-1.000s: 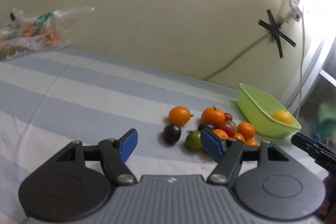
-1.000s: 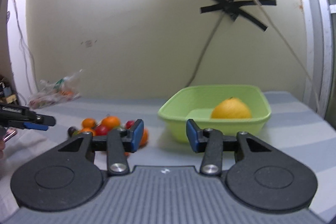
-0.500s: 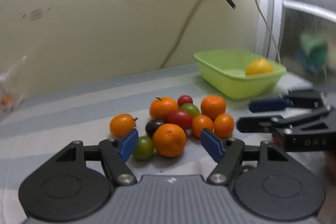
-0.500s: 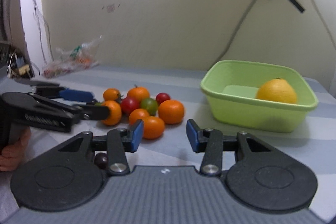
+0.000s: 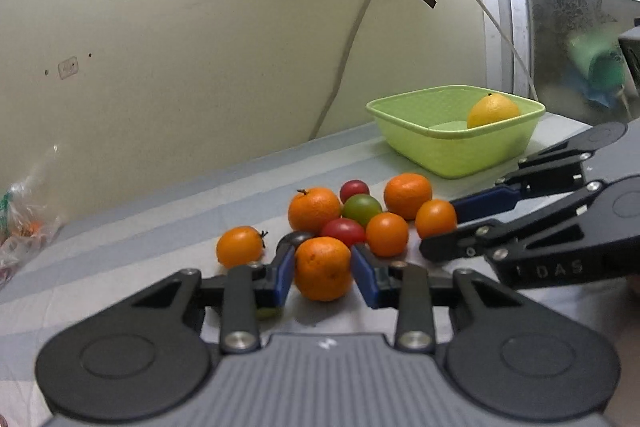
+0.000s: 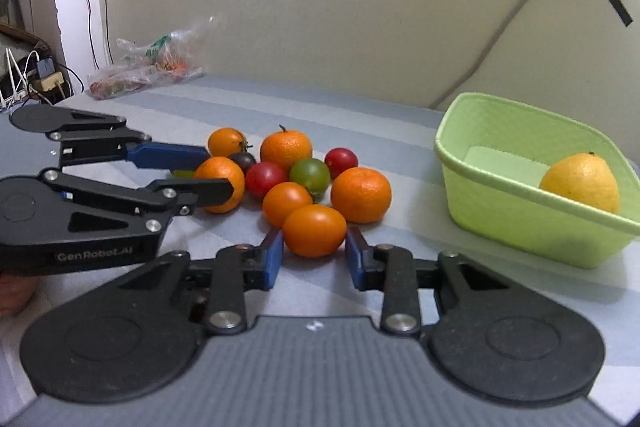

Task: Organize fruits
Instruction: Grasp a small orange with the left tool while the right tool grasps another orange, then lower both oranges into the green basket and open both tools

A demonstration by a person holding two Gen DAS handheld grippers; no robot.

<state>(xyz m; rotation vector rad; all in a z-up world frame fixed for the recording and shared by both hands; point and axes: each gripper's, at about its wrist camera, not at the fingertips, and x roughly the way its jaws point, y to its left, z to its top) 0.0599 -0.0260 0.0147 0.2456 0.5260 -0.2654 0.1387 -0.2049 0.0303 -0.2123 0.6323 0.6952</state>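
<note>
Left gripper [image 5: 323,269] fingers parted, mandarin [image 5: 323,268] bracketed, contact unclear. Right gripper [image 6: 314,255] fingers parted, orange tomato [image 6: 314,230] framed at 12 o'clock; round, no long axis.

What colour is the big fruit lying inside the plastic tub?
Yellow fruit, in a light green tub; clearest in the right wrist view.

The left gripper [image 6: 218,171] body reads "GenRobot.AI"; the right gripper [image 5: 438,229] body shows "DAS"
</note>
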